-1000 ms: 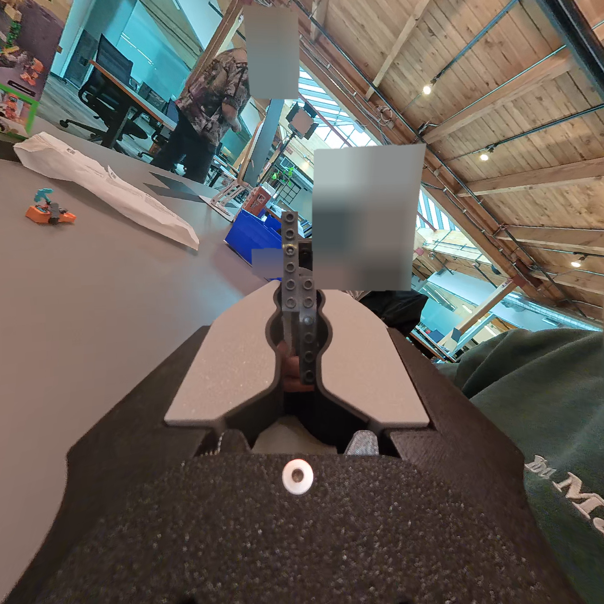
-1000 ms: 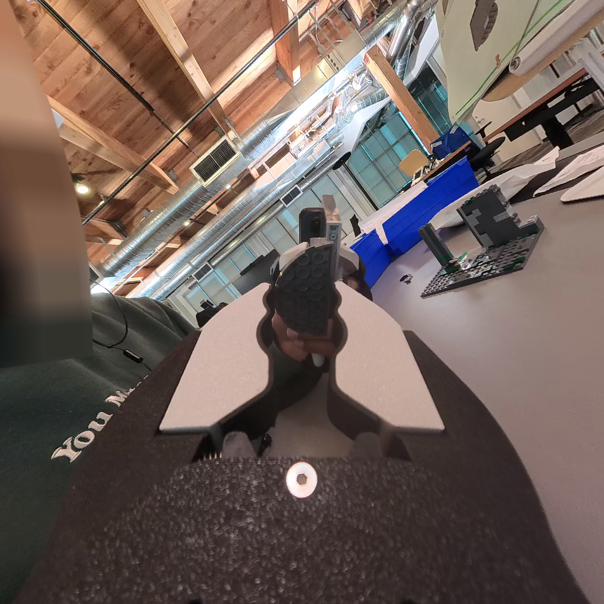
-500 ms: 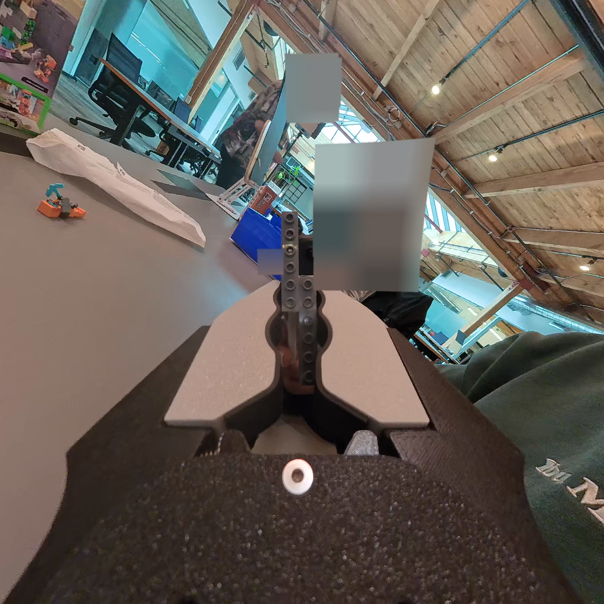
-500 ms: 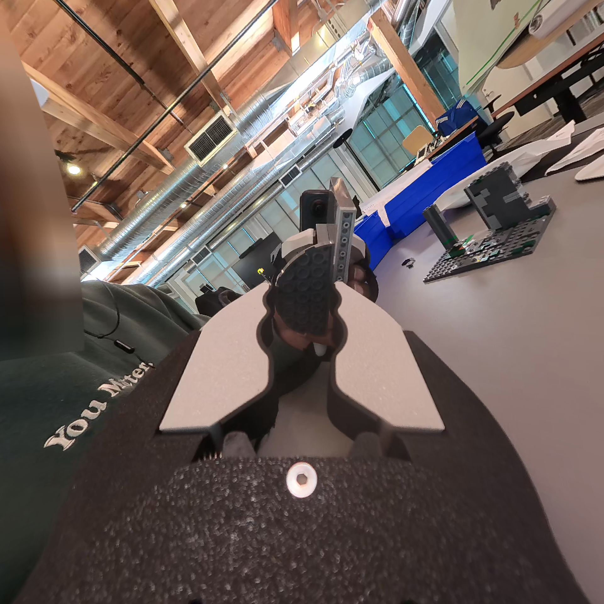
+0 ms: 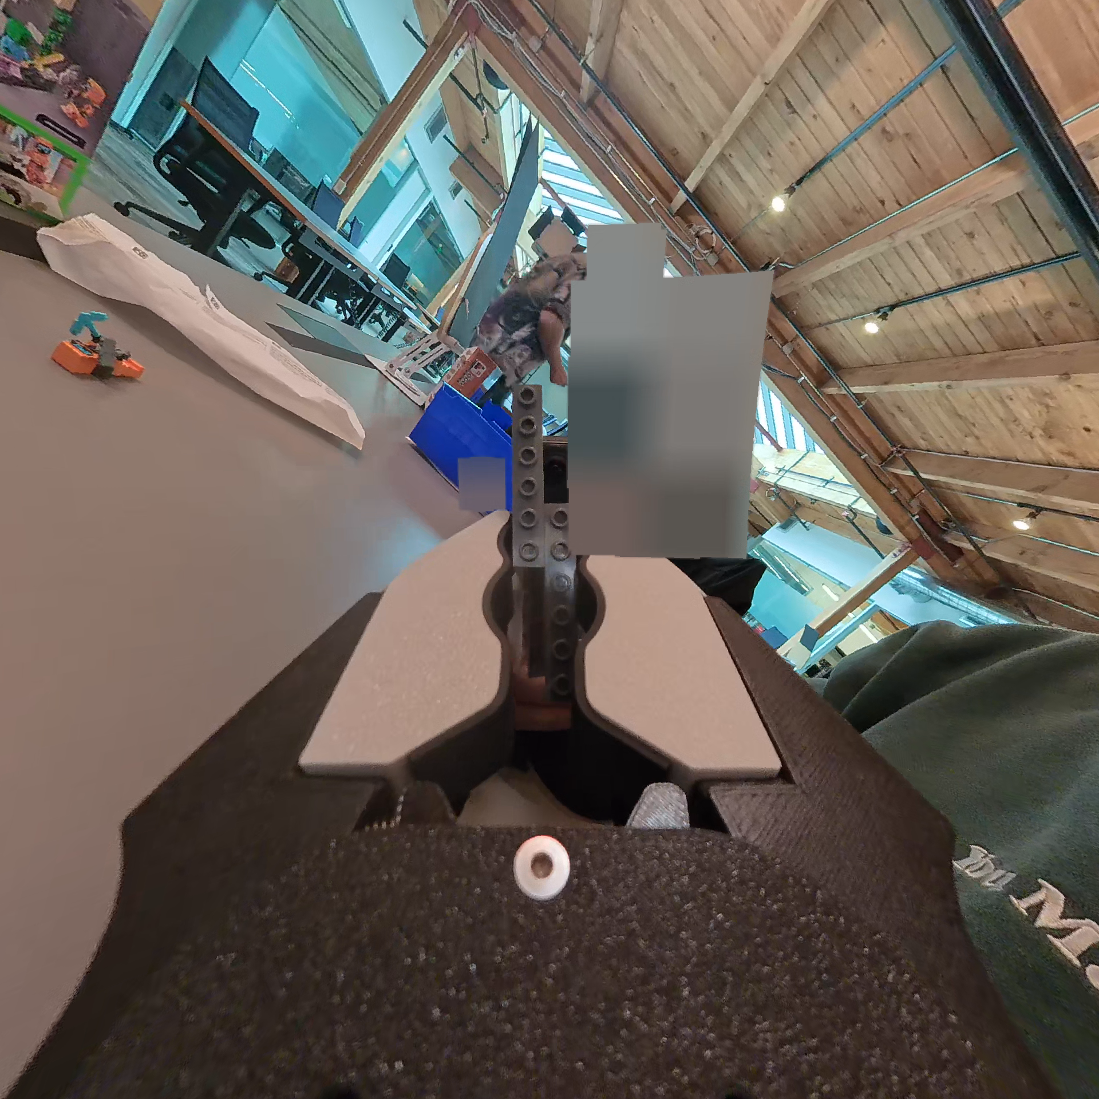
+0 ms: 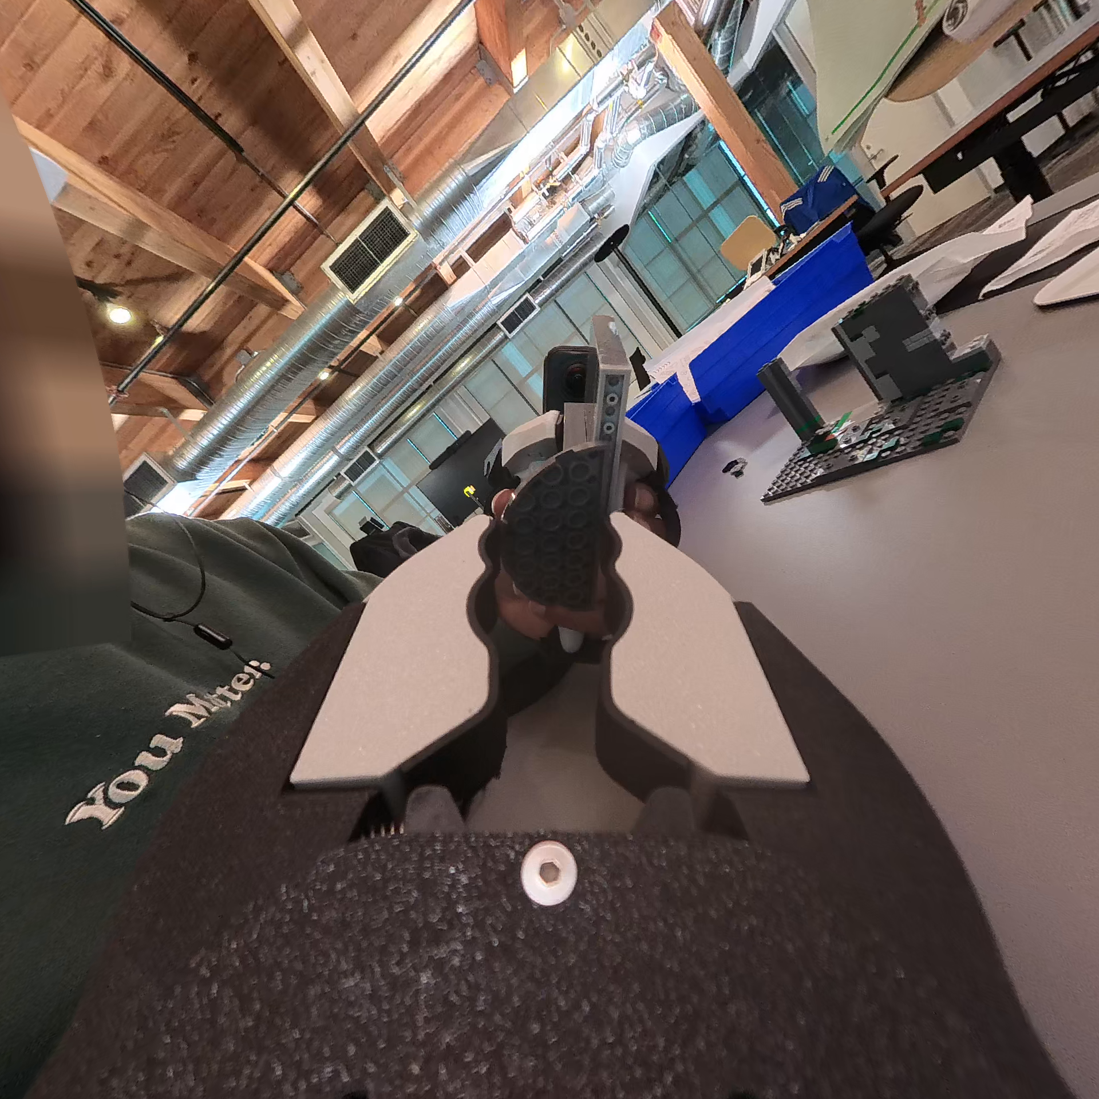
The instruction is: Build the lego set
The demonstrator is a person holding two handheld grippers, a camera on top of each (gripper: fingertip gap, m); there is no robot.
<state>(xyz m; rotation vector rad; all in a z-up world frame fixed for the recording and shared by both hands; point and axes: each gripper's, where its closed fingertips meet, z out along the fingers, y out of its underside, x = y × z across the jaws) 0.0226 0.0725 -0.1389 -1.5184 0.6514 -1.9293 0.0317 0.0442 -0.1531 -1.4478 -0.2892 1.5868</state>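
My left gripper (image 5: 544, 553) is shut on a long light-grey studded plate assembly (image 5: 529, 470) that stands up between the fingers, raised off the table. My right gripper (image 6: 550, 529) is shut on a dark rounded plate (image 6: 556, 535), its underside facing the camera. In the right wrist view the grey plate (image 6: 611, 392) meets the rounded plate's right edge, with the left gripper (image 6: 580, 443) behind it. The grey baseplate build (image 6: 880, 440) with a dark wall and a dark post (image 6: 791, 398) sits on the table at the right.
A small orange and teal build (image 5: 95, 357), a white paper bag (image 5: 196, 315) and the set's box (image 5: 41, 101) lie at the left. Blue bins (image 6: 755, 363) stand behind the baseplate, with a tiny loose piece (image 6: 734, 467) near it. A person (image 5: 523, 333) stands far back. Less than 4 cm separates the two grippers' tips.
Both grippers stay shut on their pieces and have tilted a little, bringing the grey plate closer against the rounded plate. The person in the background has walked to the right.
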